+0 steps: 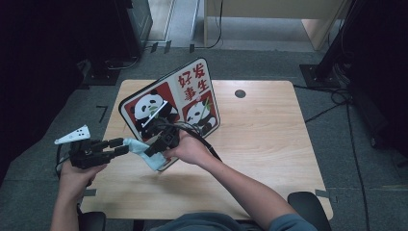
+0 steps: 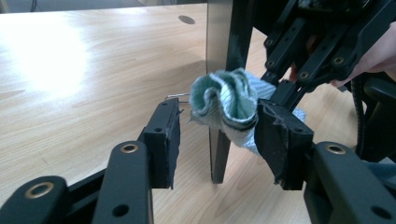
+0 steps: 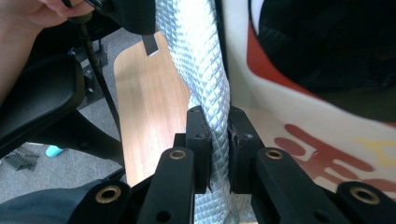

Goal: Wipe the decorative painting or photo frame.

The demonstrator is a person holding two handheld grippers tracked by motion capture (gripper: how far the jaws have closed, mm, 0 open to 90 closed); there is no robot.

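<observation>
Wooden table [image 1: 260, 144] beneath a crumpled pale-blue cloth [image 2: 229, 100].

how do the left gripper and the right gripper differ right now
The left gripper has its jaws apart, one pad clear of the pale blue cloth; the right gripper is clamped shut on that cloth. In the high view the left gripper is off the table's left edge, the right gripper against the panda board. Both are black and hand-held.

The panda board [image 1: 169, 107] standing on the table [image 1: 260, 139] bears three red Chinese characters, 好事发生-style: 好, 发, 事 and 生 read in its upper right corner, above the smaller panda.
</observation>
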